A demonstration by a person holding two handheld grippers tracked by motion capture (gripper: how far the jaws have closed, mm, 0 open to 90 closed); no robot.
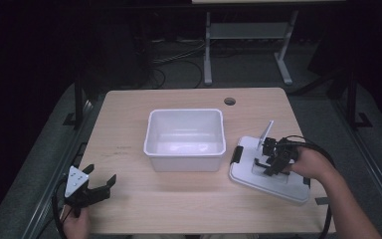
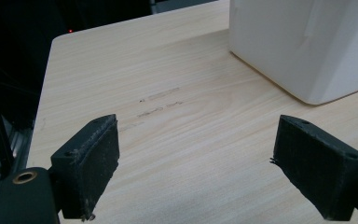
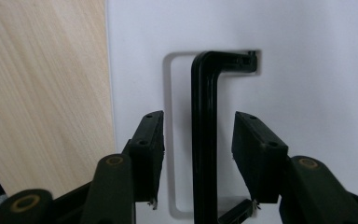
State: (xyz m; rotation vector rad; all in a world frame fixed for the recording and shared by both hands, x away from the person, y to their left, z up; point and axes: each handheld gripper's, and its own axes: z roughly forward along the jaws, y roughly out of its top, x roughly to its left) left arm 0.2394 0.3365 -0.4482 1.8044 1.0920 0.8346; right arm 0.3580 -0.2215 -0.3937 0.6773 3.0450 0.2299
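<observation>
Right gripper view: handle (image 3: 204,140) runs along gripper (image 3: 198,149).

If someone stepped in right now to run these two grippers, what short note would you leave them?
Right gripper: lowered over the flat white plastic lid, jaws either side of its black folding handle, pads not yet pressing.
Left gripper: open and holding nothing, over bare light wooden table at the near left corner.
White rectangular plastic bin: mid-table, uncovered, looks empty.
Done: gripper lined up on the handle.
Left, probably: close on the handle, lift the lid, set it on the bin.
</observation>
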